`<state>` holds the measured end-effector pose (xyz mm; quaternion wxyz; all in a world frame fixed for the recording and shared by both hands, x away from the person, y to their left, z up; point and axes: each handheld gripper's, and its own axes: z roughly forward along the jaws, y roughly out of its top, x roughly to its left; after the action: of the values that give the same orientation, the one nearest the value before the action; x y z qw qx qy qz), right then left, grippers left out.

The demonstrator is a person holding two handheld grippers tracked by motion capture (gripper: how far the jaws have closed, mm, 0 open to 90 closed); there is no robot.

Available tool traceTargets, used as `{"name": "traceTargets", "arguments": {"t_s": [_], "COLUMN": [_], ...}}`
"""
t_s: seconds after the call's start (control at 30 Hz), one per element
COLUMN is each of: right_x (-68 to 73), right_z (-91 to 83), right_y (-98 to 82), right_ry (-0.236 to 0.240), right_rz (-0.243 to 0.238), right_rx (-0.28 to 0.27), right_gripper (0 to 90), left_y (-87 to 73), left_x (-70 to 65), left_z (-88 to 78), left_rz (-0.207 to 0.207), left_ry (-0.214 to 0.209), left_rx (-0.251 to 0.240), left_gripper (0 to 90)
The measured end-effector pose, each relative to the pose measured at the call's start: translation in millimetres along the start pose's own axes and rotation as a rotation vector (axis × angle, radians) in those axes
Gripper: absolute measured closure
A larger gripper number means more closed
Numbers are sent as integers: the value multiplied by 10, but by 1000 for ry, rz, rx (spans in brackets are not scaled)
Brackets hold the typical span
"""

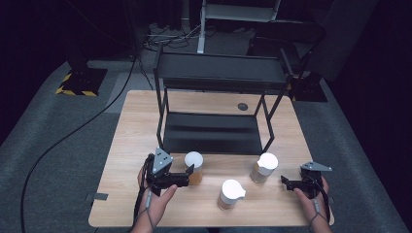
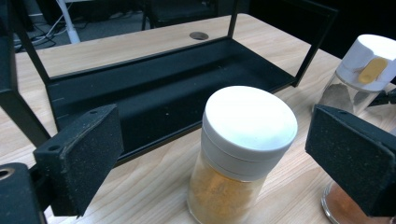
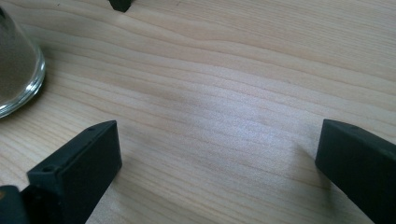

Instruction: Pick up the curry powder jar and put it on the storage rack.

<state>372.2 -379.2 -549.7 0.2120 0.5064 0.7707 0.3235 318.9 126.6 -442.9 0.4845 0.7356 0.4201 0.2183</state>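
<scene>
Three clear spice jars with white lids stand on the wooden table (image 1: pixel 131 145). The left jar (image 1: pixel 194 167) holds orange-yellow powder. In the left gripper view this jar (image 2: pixel 243 149) stands between the wide-apart jaws of my left gripper (image 2: pixel 215 135), and a gap shows on each side of it. In the high view my left gripper (image 1: pixel 190 175) sits right beside that jar. My right gripper (image 1: pixel 286 182) lies just right of the right jar (image 1: pixel 264 167). Its own view shows my right gripper (image 3: pixel 217 149) open over bare wood, with the jar's glass base (image 3: pixel 14 79) at the left edge.
A black two-level metal rack (image 1: pixel 214 131) stands behind the jars, its lower shelf (image 2: pixel 154 88) close behind the left jar. The middle jar (image 1: pixel 230 194) stands near the front edge. A jar with a yellow tab on its lid (image 2: pixel 369 65) is to the right.
</scene>
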Motion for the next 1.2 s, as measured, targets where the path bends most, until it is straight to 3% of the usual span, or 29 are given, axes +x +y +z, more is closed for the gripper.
{"name": "traceTargets", "arguments": {"t_s": [0.8,1.2], "right_x": [-1,-1], "right_z": [0,0], "right_y": [1,0], "right_ry": [2,1], "right_rz": [-1,-1], "right_rx": [0,0], "right_gripper": [0,0], "left_y": [-66,-119], "left_x": [-106,-123], "left_z": [271,373], "left_rz": [-5,-7], "left_ry": [-32,-26], "left_rx": [20,37], "left_gripper": [46,71]}}
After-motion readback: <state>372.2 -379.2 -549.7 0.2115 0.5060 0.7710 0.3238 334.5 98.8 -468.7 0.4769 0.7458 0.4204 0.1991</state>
